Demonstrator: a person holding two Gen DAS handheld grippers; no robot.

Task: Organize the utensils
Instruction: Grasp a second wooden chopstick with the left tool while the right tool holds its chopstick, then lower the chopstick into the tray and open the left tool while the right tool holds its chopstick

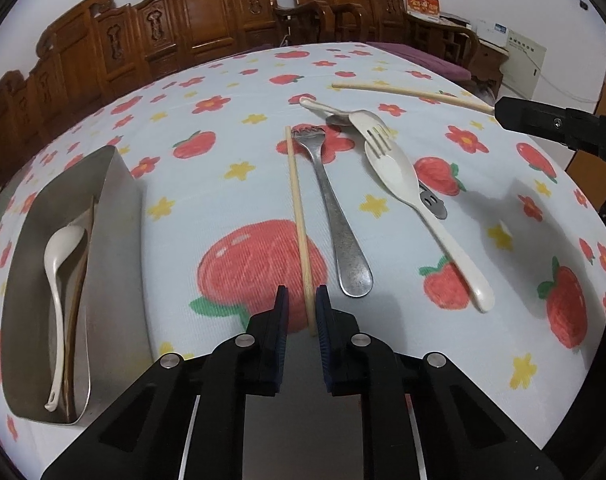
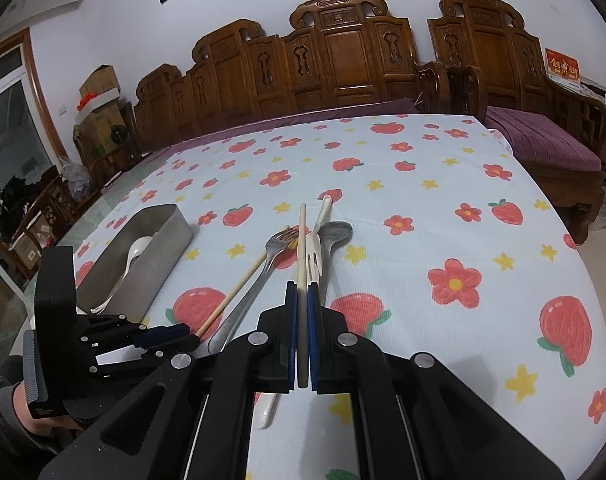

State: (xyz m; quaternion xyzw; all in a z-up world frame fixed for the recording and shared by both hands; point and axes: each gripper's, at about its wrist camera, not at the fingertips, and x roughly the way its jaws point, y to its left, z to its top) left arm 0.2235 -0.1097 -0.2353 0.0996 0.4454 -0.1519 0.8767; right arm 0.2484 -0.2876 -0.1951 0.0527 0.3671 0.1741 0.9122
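A pale wooden chopstick [image 1: 299, 220] is laid lengthwise on the cloth, its near end set between two black fingers. Just to its right a steel fork [image 1: 335, 216] is laid, tines far. Further right a white spork [image 1: 407, 196] is rested across a steel spoon [image 1: 433, 204]. A second chopstick [image 2: 302, 248] is clamped and raised. At the left, a white spoon [image 1: 59, 280] is kept in a steel tray [image 1: 119, 240].

Pale blue cloth on the surface [image 1: 231, 128], printed with red apples, red flowers and yellow stars. Ahead of the black left hand-held gripper [image 1: 302, 300] (blue pads), a tan chopstick [image 1: 299, 216], grey steel fork [image 1: 335, 216], cream spork [image 1: 407, 188]. Left: silver tray [image 1: 119, 240], white spoon [image 1: 59, 280].
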